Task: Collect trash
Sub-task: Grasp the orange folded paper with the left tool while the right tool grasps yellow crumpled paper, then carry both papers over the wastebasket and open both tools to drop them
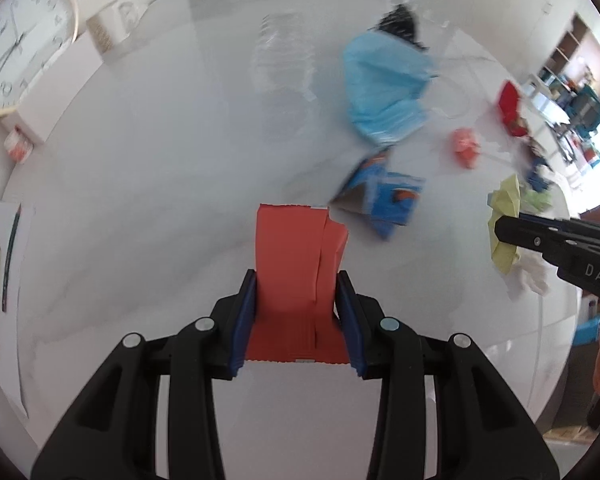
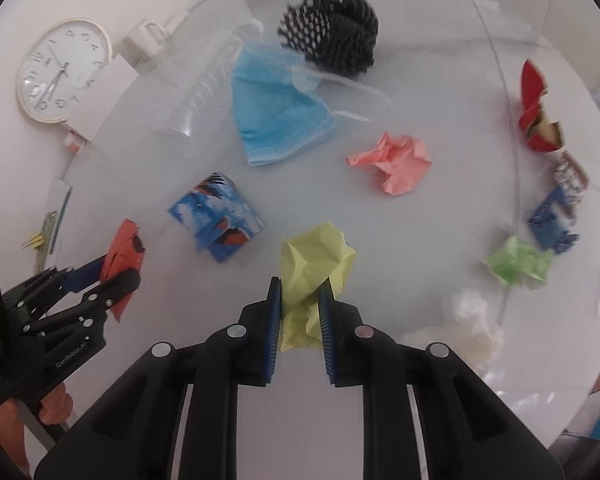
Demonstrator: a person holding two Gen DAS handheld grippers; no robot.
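Observation:
My left gripper [image 1: 296, 280] is shut on a flat red wrapper [image 1: 296, 264] and holds it above the white table; it also shows in the right wrist view [image 2: 116, 276]. My right gripper [image 2: 300, 292] is shut on a crumpled yellow paper [image 2: 312, 264], also seen at the right of the left wrist view [image 1: 506, 216]. On the table lie a blue face mask [image 2: 276, 116], a blue printed wrapper [image 2: 216, 216], a pink paper ball [image 2: 396, 160], a green paper ball [image 2: 516, 260], a white tissue wad [image 2: 476, 320] and a clear plastic bottle [image 2: 208, 84].
A black mesh holder [image 2: 336, 36] stands at the back. A red carton [image 2: 536, 108] and a dark blue packet [image 2: 556, 216] lie at the right edge. A wall clock [image 2: 62, 70], a white mug [image 2: 146, 40], and a pen with clips [image 2: 48, 232] sit at the left.

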